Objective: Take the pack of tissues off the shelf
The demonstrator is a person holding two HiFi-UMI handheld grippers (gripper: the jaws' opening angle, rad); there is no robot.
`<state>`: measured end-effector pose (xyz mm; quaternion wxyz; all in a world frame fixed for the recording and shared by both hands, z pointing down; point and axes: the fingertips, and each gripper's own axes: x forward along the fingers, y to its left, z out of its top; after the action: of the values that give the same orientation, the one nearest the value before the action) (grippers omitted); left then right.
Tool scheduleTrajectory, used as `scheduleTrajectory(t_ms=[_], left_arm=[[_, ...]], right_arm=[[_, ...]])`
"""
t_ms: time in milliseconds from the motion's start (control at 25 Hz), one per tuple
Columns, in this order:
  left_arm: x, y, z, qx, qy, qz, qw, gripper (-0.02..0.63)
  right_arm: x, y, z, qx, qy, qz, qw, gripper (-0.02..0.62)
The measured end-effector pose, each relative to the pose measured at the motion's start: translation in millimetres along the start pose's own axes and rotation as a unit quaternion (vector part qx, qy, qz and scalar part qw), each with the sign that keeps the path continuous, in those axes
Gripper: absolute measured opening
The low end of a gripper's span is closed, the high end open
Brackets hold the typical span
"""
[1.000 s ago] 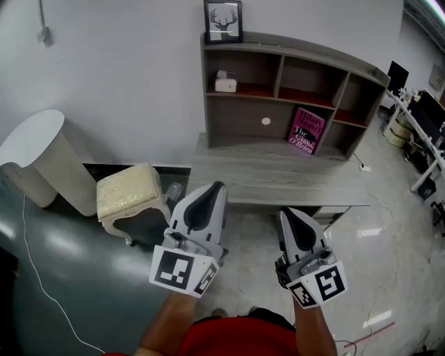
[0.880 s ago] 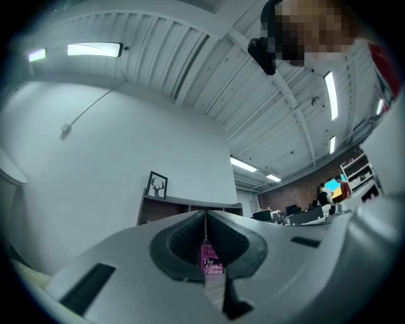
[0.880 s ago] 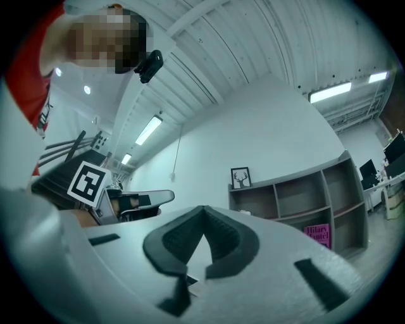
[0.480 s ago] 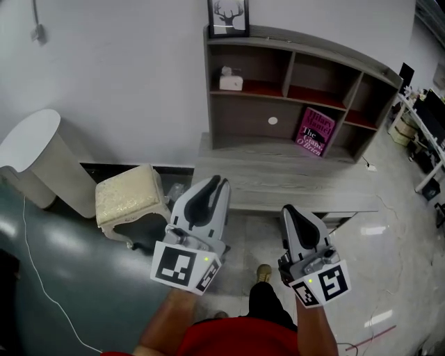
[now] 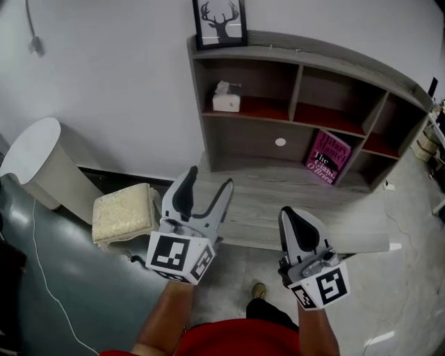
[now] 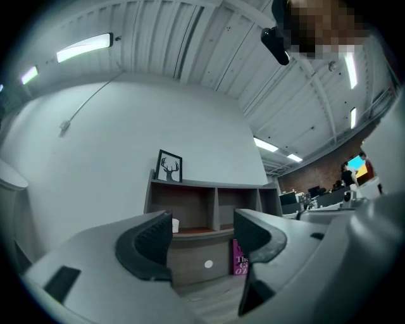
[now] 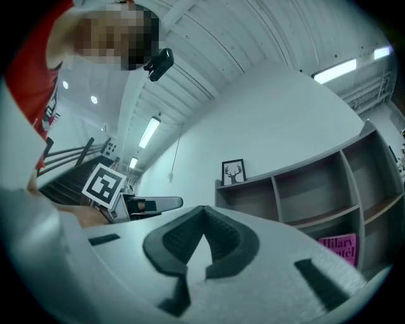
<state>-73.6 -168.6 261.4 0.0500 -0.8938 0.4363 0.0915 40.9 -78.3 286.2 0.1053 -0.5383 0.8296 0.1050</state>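
The pack of tissues (image 5: 226, 100) is a small white box with a tissue sticking out. It stands in the top-left compartment of the grey wooden shelf unit (image 5: 299, 55). My left gripper (image 5: 207, 183) hovers well short of the shelf over the low wooden bench; its jaws are opening and hold nothing. In the left gripper view the tissues (image 6: 175, 225) peek out beside the left jaw, far beyond the left gripper (image 6: 202, 235). My right gripper (image 5: 293, 217) is shut and empty, lower right of the left one. The right gripper (image 7: 204, 218) shows its pads pressed together.
A framed deer picture (image 5: 220, 21) stands on the shelf's top. A pink book (image 5: 330, 156) leans in a lower compartment. The low bench (image 5: 348, 233) runs in front of the shelf. A cream stool (image 5: 124, 212) and a white round table (image 5: 35, 149) stand at the left.
The left gripper's jaws have gone from shut to open. The shelf has drawn nearer as both grippers and the head moved forward. The right gripper stays shut.
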Motion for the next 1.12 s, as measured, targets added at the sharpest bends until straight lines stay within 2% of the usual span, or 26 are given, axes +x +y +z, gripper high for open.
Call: scheduleTrajectory(t_ms=[360,680,1120], left_arm=[[129,39,-31,0.016,0.022,0.073,0.997,0.358],[205,80,-60,0.032,0.075,0.107,0.991,0.402],[282,128,-124,0.036,0.179,0.109,0.9772,0.439]], right_arm=[[36,-99,-19,0.014,0.011,0.054,0.998,0.005],[60,-138,-35,0.02,0.018,0.054,0.998,0.005],[95,-170,-47,0.007,0.031,0.017,0.999,0.005]])
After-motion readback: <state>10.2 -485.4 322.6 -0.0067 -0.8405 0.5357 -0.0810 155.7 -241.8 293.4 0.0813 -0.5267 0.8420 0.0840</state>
